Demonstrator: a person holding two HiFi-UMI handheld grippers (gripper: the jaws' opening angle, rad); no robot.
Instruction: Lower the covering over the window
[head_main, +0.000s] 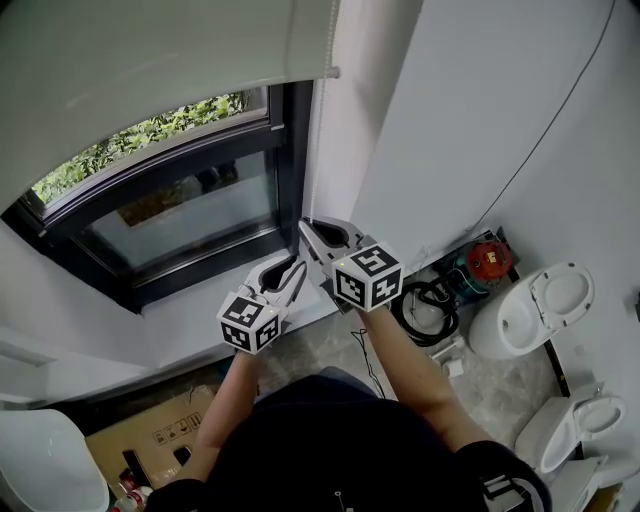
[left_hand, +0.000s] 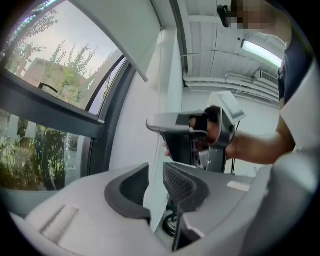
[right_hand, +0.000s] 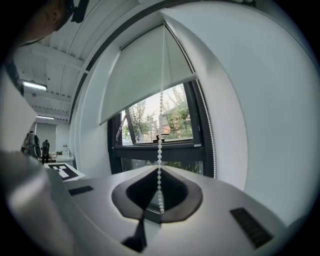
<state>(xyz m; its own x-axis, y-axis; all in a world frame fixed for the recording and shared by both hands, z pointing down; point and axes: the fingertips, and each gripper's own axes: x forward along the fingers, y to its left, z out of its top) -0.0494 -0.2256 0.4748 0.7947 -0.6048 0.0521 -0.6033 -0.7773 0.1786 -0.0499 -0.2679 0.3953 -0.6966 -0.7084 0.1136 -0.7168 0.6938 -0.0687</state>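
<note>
Currently, the left gripper (head_main: 295, 270) has its fingers (left_hand: 184, 184) parted, with the bead chain (right_hand: 160, 140) running unclamped between them. Just beyond, the right gripper (head_main: 308, 230) fingers are clamped on the chain. The roller blind (head_main: 150, 60) covers the upper window (head_main: 180, 210).

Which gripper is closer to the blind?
Right. The right gripper grips the chain higher up, nearer the blind. The left gripper is open, lower down.
</note>
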